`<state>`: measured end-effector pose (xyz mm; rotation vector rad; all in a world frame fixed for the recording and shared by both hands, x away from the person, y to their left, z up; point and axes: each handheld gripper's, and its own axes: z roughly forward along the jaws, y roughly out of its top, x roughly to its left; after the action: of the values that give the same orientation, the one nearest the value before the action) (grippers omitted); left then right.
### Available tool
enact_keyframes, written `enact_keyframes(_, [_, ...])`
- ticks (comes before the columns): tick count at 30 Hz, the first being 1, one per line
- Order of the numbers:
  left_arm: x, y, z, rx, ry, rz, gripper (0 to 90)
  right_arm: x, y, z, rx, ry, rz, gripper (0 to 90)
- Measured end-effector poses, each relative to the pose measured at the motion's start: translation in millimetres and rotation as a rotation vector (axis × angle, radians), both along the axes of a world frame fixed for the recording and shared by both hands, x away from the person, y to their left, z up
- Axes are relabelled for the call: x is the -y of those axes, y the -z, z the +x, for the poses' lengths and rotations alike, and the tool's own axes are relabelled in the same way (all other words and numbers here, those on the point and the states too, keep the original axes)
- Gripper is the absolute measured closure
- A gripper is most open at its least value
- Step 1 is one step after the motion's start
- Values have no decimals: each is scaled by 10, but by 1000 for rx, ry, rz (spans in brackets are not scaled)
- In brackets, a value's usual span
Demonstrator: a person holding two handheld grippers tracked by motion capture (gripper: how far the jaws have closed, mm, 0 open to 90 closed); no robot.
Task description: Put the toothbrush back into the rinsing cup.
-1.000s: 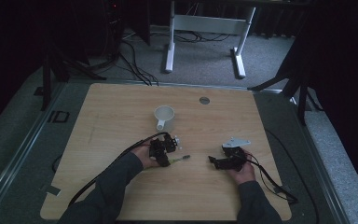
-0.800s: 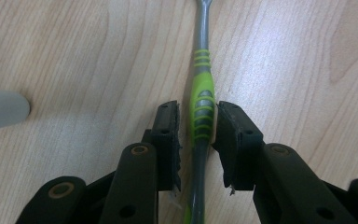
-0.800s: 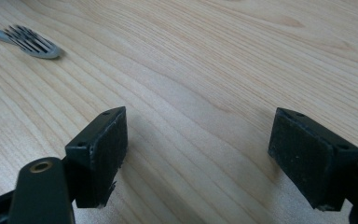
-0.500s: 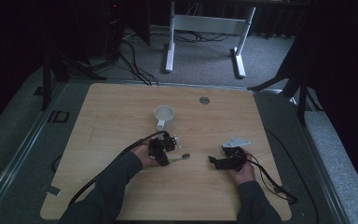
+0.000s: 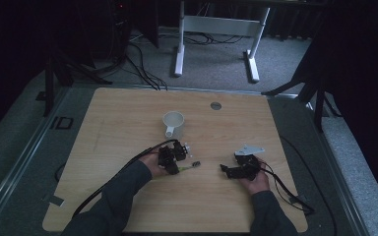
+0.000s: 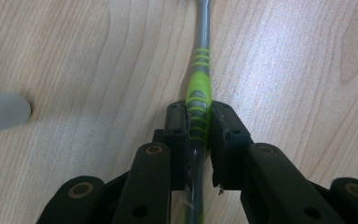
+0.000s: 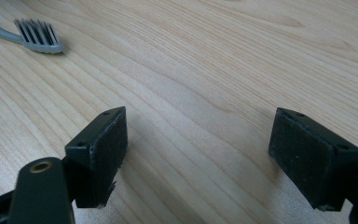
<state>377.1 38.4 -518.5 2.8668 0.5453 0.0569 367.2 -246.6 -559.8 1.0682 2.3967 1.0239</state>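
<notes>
Presently catalogued, by position in the frames:

Table (image 5: 128, 113): light wood-grain top, seen across the middle of the high view, with a small round grommet (image 5: 216, 105) set near its far edge, upper centre of the frame.

Mug (image 5: 173, 123): white, upright, placed just above centre of the high view, its handle turned toward the lower left. A pale, blurred shape at the left edge of the left gripper view cannot be identified with certainty.

Toothbrush (image 6: 200, 88): grey handle with a green ribbed grip. In the left gripper view it is seen running from bottom centre to top centre, lying against the table. Its bristled head (image 7: 39, 35) is recorded at the upper left of the right gripper view, bristles up. In the high view it is found just below centre, between the two grippers.

Left gripper (image 6: 198, 122): clamped on the green grip of the toothbrush, both jaws pressed against its sides. It is held by the left hand (image 5: 155, 164), just left of centre in the high view.

Right gripper (image 7: 198, 156): released, jaws spread wide with bare table between them and nothing held. It is held by the right hand (image 5: 256, 181), lower right of centre in the high view, apart from the toothbrush head.

Cables (image 5: 108, 182): black, trailed from each gripper toward the bottom of the high view.
</notes>
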Motion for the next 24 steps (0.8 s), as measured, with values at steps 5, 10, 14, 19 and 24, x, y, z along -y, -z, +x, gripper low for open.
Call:
enact_keyframes(5, [7, -4, -5, 6, 6, 10, 791, 0, 0, 0, 0, 0, 0, 192])
enact_keyframes(10, [5, -6, -3, 12, 5, 16, 794, -1, 0, 0, 0, 1, 0, 191])
enact_keyframes(14, [-12, -11, 5, 17, -5, 21, 795, 0, 0, 1, 0, -1, 0, 191])
enact_keyframes(19, [-27, -66, 1, 21, -10, -4, 796, 0, 0, 0, 0, 0, 1, 191])
enact_keyframes(24, [-52, -113, 7, 28, -21, -25, 796, 0, 0, 0, 0, 0, 1, 191])
